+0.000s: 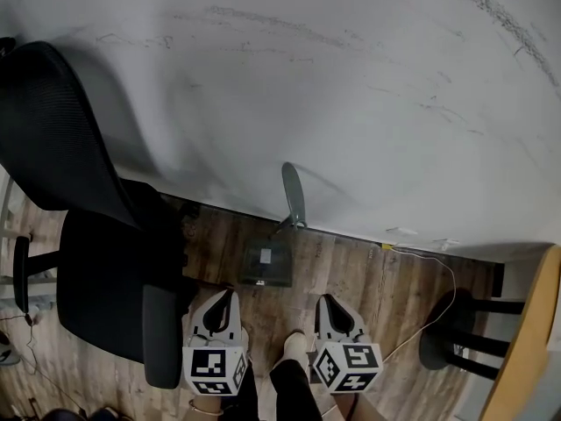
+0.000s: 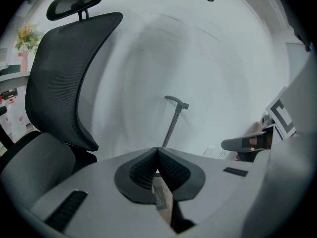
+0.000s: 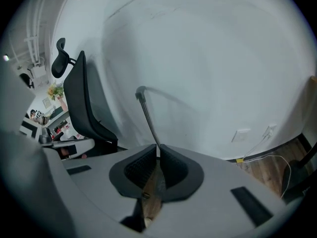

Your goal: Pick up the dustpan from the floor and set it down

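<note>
A dark grey dustpan [image 1: 269, 263] lies on the wooden floor by the white wall, its long handle [image 1: 294, 193] rising against the wall. My left gripper [image 1: 230, 296] hangs near the floor just left of and nearer than the pan, shut and empty. My right gripper [image 1: 325, 300] hovers to the pan's right, also shut with nothing in it. The left gripper view has the handle [image 2: 172, 125] standing beyond the closed jaw tips [image 2: 157, 150]. In the right gripper view the handle [image 3: 147, 117] rises straight ahead of the closed tips [image 3: 158, 148].
A black office chair [image 1: 96, 261] stands close on the left. A black stool base [image 1: 456, 340] and a wooden board edge [image 1: 530, 340] are at the right. A white cable [image 1: 438, 298] runs over the floor. The person's shoes [image 1: 294, 347] show between the grippers.
</note>
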Demonstrator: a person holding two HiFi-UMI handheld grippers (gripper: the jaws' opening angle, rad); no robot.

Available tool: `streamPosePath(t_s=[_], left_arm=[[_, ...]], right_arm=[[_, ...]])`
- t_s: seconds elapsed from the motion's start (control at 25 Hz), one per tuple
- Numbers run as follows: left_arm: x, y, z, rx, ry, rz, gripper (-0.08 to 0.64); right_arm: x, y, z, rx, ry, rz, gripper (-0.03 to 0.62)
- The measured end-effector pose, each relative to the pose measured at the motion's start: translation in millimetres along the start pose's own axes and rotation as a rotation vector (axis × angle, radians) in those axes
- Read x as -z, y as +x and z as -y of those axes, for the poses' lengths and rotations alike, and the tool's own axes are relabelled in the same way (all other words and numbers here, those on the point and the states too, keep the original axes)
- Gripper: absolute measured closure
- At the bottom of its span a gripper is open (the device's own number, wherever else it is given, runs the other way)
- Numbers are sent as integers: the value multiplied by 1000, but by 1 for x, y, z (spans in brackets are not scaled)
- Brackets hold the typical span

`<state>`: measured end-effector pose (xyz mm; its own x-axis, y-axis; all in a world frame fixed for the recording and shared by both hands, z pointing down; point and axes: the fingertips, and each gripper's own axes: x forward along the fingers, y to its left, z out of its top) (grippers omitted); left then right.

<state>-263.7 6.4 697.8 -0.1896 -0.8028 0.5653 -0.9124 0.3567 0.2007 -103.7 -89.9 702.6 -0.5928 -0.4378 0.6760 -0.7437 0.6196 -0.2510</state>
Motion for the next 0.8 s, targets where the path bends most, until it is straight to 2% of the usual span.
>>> streamPosePath(t_s=[0.2, 0.36, 0.8], left_arm=[[0, 5, -2, -6, -8, 4, 543], [4, 4, -4, -8, -16, 0, 543], [15, 1, 8, 32, -10, -14, 543]], right_arm=[[-6, 11, -3, -28, 8, 7, 551], [-9, 19, -4, -33, 9, 6, 472], [-20, 46, -16, -62, -17, 36, 412]])
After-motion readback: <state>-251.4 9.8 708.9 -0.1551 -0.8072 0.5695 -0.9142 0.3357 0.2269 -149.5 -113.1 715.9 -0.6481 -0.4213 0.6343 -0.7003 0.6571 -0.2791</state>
